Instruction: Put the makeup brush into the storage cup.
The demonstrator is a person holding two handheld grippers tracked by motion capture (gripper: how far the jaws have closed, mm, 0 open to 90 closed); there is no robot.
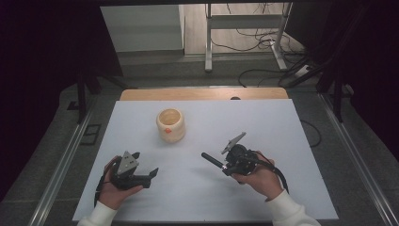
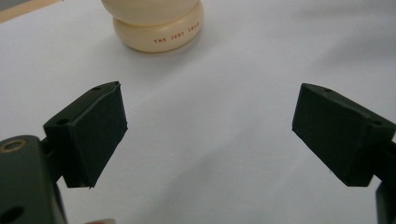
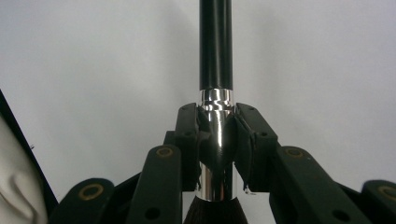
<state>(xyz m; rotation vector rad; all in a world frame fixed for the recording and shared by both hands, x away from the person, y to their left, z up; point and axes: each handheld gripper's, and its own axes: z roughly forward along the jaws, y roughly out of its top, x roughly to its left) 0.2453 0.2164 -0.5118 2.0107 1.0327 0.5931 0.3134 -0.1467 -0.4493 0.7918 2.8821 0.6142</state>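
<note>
- High view first: your left gripper (image 1: 143,165) sits at the near left of the white table sheet (image 1: 263,127), low over the surface, its black jaws spread wide with nothing between them.
- In the left gripper view the two matte, wedge-shaped pads (image 2: 100,128) stand well apart over bare sheet, and the cream, glossy, round-bodied ceramic jar (image 2: 156,25) stands beyond them, with small reddish lettering printed round its base.
- That jar (image 1: 170,125) stands upright at the middle of the sheet, towards the far side, mouth open and, as far as you can see from above, empty. It looks smooth and rigid.
- Further right, your right gripper (image 1: 221,165) is pinched on a makeup brush with a slim black handle and a shiny chrome ferrule (image 1: 211,160); the handle points left and slightly far, towards the jar but well apart from it.
- In the right gripper view the pads (image 3: 187,140) clamp the polished metal ferrule of the brush (image 3: 215,56), with dark bristles just below the grip at the near edge and the glossy handle running away from you.
- Judged from this, the pick-up is done: the brush is secured and off the sheet. What looks left is carrying it across and standing it in the jar, handle first, then releasing.
</note>
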